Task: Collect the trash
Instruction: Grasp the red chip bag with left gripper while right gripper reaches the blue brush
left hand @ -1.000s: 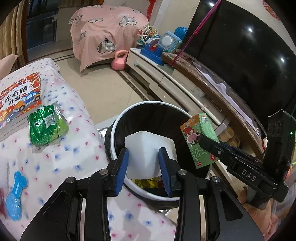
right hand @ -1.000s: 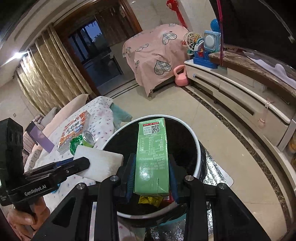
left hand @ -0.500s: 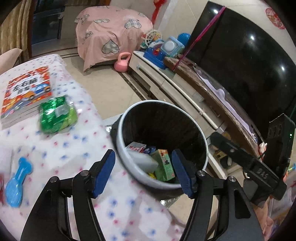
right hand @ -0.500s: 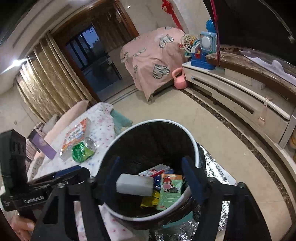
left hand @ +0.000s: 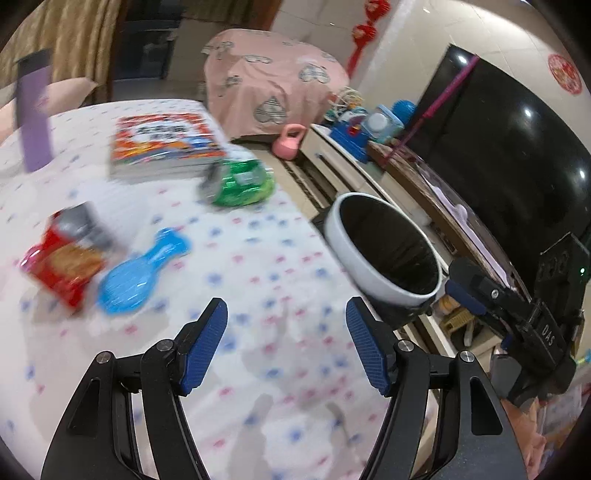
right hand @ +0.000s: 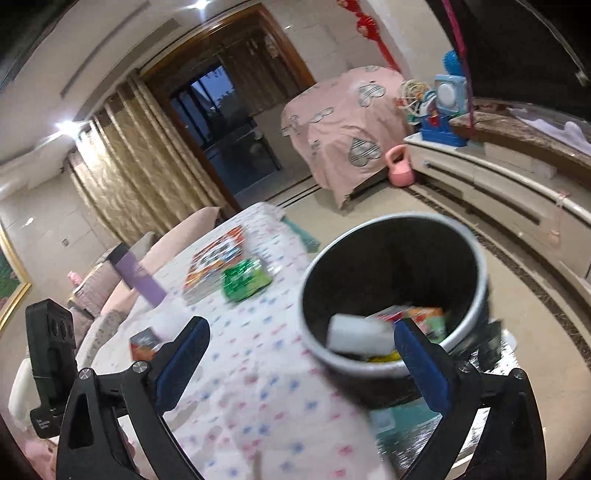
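Since 1.0 s ago: white block (right hand: 360,334), green carton (right hand: 432,323) now in bin (right hand: 476,254).

We see a room lit by 2 bright ceiling lights (right hand: 201,3). The table cloth (left hand: 258,258) looks smeary and blurred. Shiny white spots glare on the black TV (left hand: 517,140). Straight lines bend near the round, dark edges of both pictures.

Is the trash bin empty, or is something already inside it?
Not empty: the trash bin holds a white block and colourful packaging.
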### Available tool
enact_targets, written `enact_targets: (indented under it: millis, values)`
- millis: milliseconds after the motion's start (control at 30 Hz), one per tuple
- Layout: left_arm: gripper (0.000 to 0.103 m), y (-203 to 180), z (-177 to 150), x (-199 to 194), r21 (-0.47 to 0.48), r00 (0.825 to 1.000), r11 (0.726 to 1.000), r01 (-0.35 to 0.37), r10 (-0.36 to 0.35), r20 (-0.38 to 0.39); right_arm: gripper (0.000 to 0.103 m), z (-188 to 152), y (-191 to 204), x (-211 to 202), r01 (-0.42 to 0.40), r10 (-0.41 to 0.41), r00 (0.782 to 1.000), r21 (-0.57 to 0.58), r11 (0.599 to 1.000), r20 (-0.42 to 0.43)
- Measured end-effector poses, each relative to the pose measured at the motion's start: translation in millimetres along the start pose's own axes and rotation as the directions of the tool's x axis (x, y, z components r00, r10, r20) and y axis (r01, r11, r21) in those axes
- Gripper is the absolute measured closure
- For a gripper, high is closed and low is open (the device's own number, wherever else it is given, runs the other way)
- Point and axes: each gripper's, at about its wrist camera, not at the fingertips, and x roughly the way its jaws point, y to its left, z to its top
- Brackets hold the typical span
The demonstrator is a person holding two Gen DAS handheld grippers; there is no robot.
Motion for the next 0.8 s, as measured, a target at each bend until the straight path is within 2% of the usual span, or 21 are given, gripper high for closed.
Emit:
enact_targets:
  millis: [300,533,800]
  values:
    - [0.035,62.2,-25.3,-39.2,-0.103,0.998,0.993,-0.057,0.06,0.024,0.002,-42.0,48.5,29.2,-0.062,0.059,0.993,-0.028,0.998,-0.105]
    - [0.035,101.1,-38.8,-54.0,-0.156,0.993,0.982,-0.107,0.112,0.028,0.002,-57.3,80.0,49.8,-0.095,0.084,0.985,-0.069,0.993,-0.152]
    - [0.035,127.4,-37.0,-55.2,-0.161,0.989,0.977,-0.141,0.146,0.017,0.002,-69.5,104.7,75.8,-0.116,0.092,0.975,-0.113,0.987,-0.202]
